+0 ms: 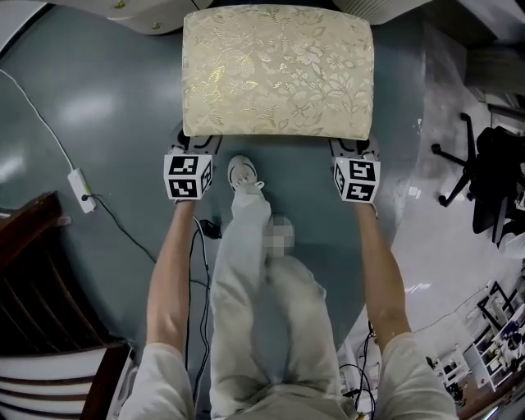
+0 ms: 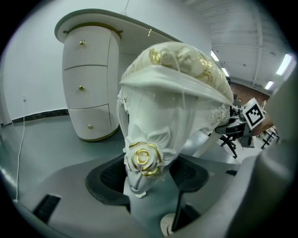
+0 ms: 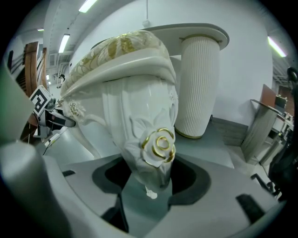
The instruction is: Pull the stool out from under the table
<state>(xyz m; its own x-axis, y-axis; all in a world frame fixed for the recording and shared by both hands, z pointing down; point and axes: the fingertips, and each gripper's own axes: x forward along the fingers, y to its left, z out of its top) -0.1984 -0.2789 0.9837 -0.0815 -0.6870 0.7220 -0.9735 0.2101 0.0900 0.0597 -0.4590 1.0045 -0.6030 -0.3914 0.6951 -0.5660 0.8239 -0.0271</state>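
The stool [image 1: 277, 70] has a cream cushion with a gold flower pattern and carved white legs, and stands on the grey floor just ahead of me. My left gripper [image 1: 195, 146] is at its near left corner and my right gripper [image 1: 354, 148] at its near right corner. In the left gripper view the jaws [image 2: 146, 179] are closed on the near left leg [image 2: 144, 158], just below its gold rose. In the right gripper view the jaws [image 3: 151, 179] grip the near right leg [image 3: 156, 146] the same way. The cushion's edge hides both sets of fingertips in the head view.
A white table's edge [image 1: 139, 12] lies beyond the stool, with a drawer pedestal [image 2: 88, 88] and a ribbed pedestal [image 3: 198, 83]. My shoe [image 1: 242, 174] is between the grippers. A power strip [image 1: 79, 187] and cable lie left, dark wooden furniture [image 1: 41, 312] lower left, an office chair [image 1: 484, 176] right.
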